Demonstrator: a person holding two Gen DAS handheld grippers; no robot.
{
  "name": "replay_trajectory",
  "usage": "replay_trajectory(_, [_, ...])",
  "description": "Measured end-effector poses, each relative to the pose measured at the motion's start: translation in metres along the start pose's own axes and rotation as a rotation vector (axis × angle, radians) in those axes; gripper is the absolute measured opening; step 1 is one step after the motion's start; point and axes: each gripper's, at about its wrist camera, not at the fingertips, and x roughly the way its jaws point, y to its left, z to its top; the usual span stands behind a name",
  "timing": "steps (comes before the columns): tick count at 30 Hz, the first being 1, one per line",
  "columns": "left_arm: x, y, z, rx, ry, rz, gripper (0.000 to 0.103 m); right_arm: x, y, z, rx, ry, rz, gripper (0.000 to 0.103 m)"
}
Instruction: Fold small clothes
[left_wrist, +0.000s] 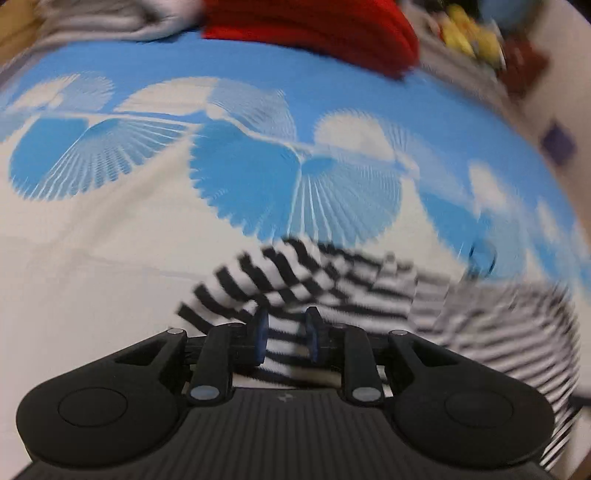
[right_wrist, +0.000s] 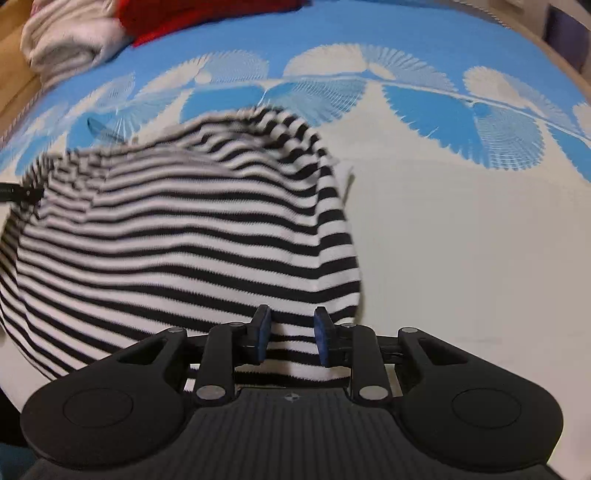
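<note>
A black-and-white striped garment (right_wrist: 177, 229) lies bunched on the blue-and-white patterned sheet (right_wrist: 461, 240). It also shows in the left wrist view (left_wrist: 332, 288), blurred. My left gripper (left_wrist: 286, 334) has its blue pads close on either side of a striped fold, and the cloth runs between them. My right gripper (right_wrist: 291, 334) holds the garment's near edge the same way, with cloth between its blue pads. The left gripper's tip (right_wrist: 14, 194) pokes in at the garment's left edge in the right wrist view.
A red folded cloth (left_wrist: 314, 29) and a pale grey-white bundle (right_wrist: 66, 40) lie at the far side of the sheet. Yellow and dark objects (left_wrist: 469, 33) sit blurred at the far right. White sheet stretches to the right of the garment.
</note>
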Motion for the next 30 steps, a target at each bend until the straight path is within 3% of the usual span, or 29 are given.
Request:
replay_trajectory(2, [-0.013, 0.008, 0.001, -0.022, -0.03, -0.033, 0.025, -0.008, -0.001, -0.001, 0.013, -0.016, 0.037, 0.027])
replay_trajectory(4, [-0.01, 0.01, 0.0, -0.011, -0.001, -0.014, 0.025, -0.005, 0.0, -0.005, -0.014, 0.015, 0.038, 0.027])
replay_trajectory(6, [-0.001, 0.016, -0.001, -0.018, 0.073, 0.027, 0.025, 0.006, 0.002, -0.014, -0.064, 0.09, -0.015, 0.027])
replay_trajectory(8, [-0.009, 0.018, -0.001, -0.03, 0.058, 0.032, 0.025, 0.005, 0.005, -0.017, -0.106, 0.104, -0.053, 0.027])
replay_trajectory(12, [-0.041, 0.012, -0.005, -0.017, 0.009, -0.097, 0.025, -0.015, 0.004, -0.018, -0.064, 0.038, 0.016, 0.027])
replay_trajectory(16, [-0.049, 0.005, -0.021, 0.079, 0.105, -0.184, 0.026, 0.0, 0.009, -0.037, -0.16, 0.147, -0.087, 0.027])
replay_trajectory(20, [-0.038, 0.011, -0.046, 0.171, 0.226, -0.116, 0.026, -0.01, 0.007, -0.039, -0.128, 0.114, -0.087, 0.027])
replay_trajectory(22, [-0.023, 0.023, -0.058, 0.181, 0.309, -0.021, 0.026, -0.009, 0.004, -0.044, -0.118, 0.136, -0.105, 0.028])
replay_trajectory(23, [-0.018, 0.029, -0.063, 0.191, 0.336, 0.033, 0.031, -0.007, 0.006, -0.048, -0.139, 0.15, -0.122, 0.031])
replay_trajectory(25, [-0.025, 0.034, -0.063, 0.195, 0.306, 0.037, 0.035, -0.011, 0.012, -0.051, -0.181, 0.129, -0.164, 0.038])
replay_trajectory(27, [-0.051, 0.033, -0.057, 0.192, 0.199, 0.043, 0.033, -0.027, 0.011, -0.048, -0.156, 0.053, -0.192, 0.037])
replay_trajectory(30, [-0.099, 0.035, -0.049, 0.149, 0.042, 0.016, 0.037, -0.069, 0.012, -0.046, -0.043, -0.168, -0.21, 0.037])
